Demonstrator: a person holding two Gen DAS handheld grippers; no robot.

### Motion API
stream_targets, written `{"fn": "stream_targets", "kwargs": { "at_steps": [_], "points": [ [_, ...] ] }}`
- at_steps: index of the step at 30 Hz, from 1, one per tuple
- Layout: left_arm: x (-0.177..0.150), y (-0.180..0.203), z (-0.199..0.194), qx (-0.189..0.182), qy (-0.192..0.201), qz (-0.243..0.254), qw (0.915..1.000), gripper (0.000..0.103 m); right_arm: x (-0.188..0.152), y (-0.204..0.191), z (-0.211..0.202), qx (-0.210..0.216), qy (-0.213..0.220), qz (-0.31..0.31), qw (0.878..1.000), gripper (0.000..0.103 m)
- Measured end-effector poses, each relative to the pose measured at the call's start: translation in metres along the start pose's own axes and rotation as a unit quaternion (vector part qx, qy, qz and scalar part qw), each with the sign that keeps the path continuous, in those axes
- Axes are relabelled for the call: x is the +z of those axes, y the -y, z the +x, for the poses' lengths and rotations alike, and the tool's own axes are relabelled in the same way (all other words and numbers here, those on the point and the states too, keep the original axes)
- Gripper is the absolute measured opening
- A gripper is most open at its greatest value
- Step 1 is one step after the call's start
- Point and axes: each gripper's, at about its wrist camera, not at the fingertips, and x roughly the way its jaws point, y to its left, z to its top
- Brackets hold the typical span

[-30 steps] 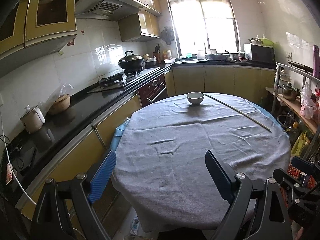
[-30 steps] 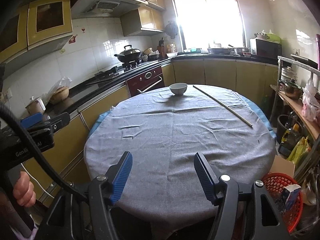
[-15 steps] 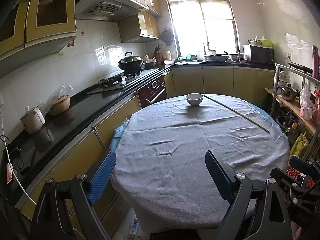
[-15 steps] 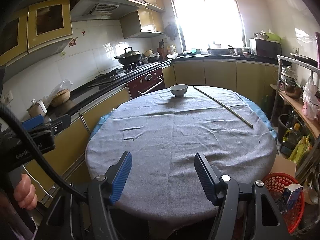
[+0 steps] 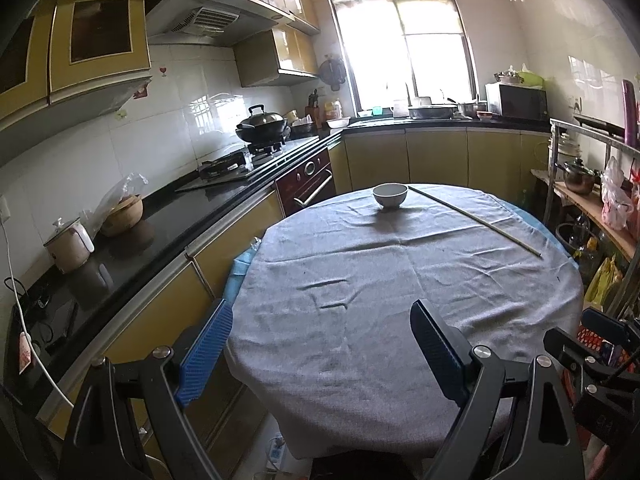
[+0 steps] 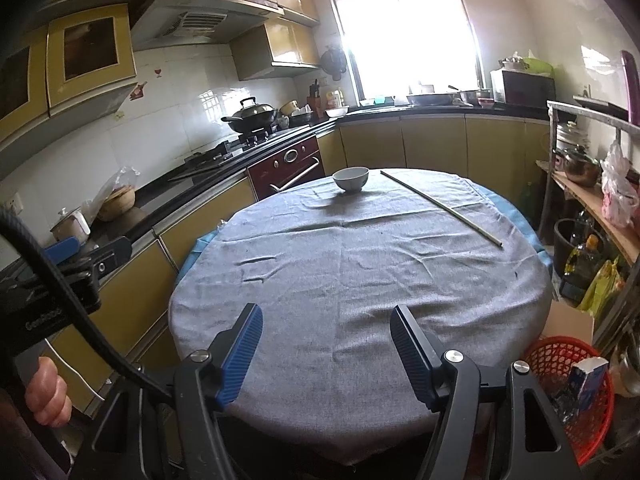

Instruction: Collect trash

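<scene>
A: Hovering at the near rim of the round table (image 6: 360, 280), both tools point down across the grey cloth. The left gripper (image 5: 320, 344) has its blue pads spread wide with nothing between them. The right gripper (image 6: 326, 346) is parted too, narrower, its jaws having just been opening a little, and only bare cloth shows in the gap.

B: So neither holds anything. Where's the trash?

A: None lies on the cloth that I can make out. What looks like trash sits in the red basket (image 6: 560, 356) on the floor just right of the table, a small carton (image 6: 588, 380) upright inside it. I'd judge that basket is the collecting spot, kept beside the table for easy dropping.

B: And farther out?

A: Toward the far side a long thin stick (image 6: 440, 208) lies diagonally on the cloth, with a white bowl (image 6: 351, 179) near its far end, apart from it. Beyond that are the counter and window.

B: Why the open jaws?

A: Probably readiness: spread claws can close on whatever is chosen. The stick seems the likeliest candidate, though that's a guess.
</scene>
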Motion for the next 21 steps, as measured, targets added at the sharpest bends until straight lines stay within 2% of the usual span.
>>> {"fn": "stream_targets", "kwargs": {
  "at_steps": [21],
  "points": [
    [-0.0012, 0.0022, -0.0006, -0.001, -0.006, 0.004, 1.0, 0.091, -0.0035, 0.0011, 0.0064, -0.001, -0.007, 0.003, 1.0, 0.07]
  ]
}}
